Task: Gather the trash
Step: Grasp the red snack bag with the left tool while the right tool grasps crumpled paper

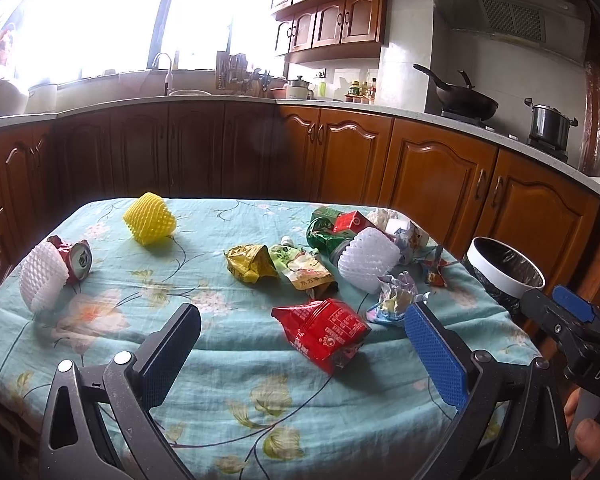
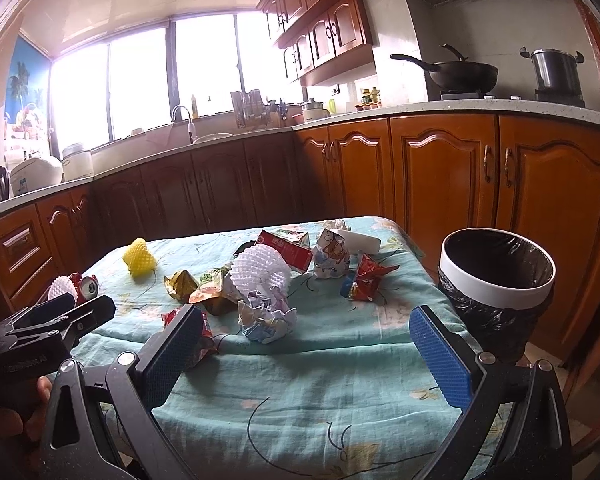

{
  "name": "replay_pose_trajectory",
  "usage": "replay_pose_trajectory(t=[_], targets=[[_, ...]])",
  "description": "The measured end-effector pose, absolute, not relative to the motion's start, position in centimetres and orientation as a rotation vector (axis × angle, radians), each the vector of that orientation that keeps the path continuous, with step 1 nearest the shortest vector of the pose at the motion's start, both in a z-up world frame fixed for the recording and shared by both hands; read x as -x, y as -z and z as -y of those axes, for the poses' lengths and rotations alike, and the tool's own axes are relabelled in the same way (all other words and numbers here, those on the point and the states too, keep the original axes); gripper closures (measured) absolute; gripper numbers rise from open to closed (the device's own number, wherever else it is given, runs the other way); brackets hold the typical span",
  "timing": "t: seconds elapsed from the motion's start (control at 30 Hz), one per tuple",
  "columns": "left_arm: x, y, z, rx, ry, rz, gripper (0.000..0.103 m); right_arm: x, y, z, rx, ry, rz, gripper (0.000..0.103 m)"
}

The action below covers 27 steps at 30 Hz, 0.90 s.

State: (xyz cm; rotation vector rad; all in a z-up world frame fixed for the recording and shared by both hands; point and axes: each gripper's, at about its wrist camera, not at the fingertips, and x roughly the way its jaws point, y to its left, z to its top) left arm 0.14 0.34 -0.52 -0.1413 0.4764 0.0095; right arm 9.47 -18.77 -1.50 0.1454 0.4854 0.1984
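A matt, wrinkled cotton-like tablecloth [image 1: 228, 368] is seen beneath the claw; ahead of it, a glossy red foil packet [image 1: 324, 334] and white foam netting [image 1: 366, 264] (soft, ribbed). Varnished wooden cabinets [image 1: 432, 168] are seen beyond.

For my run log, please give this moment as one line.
stage: start | left claw: open, empty | right claw: open, empty | wrappers: on table | bin: right of table
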Motion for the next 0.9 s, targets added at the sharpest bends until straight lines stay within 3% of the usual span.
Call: replay_pose_trajectory(t=[0.43,0.63,0.9], targets=[[-3.1,2.1,-0.9,0.184,0.02,-0.577,0.001,-12.0,2.7,19.3,-0.217,-0.263,-0.555,0.001],[-6.0,2.8,-1.7,0.236,0.058,-0.65,0.004,-14.5,4.3,19.5,-0.261,-0.303,-0.632,0.012],[-10.4,4.3,-3.0,0.321,0.102,-0.758,0.009,-18.9,7.1,19.1,-0.348,-0.387,-0.773,0.036]])
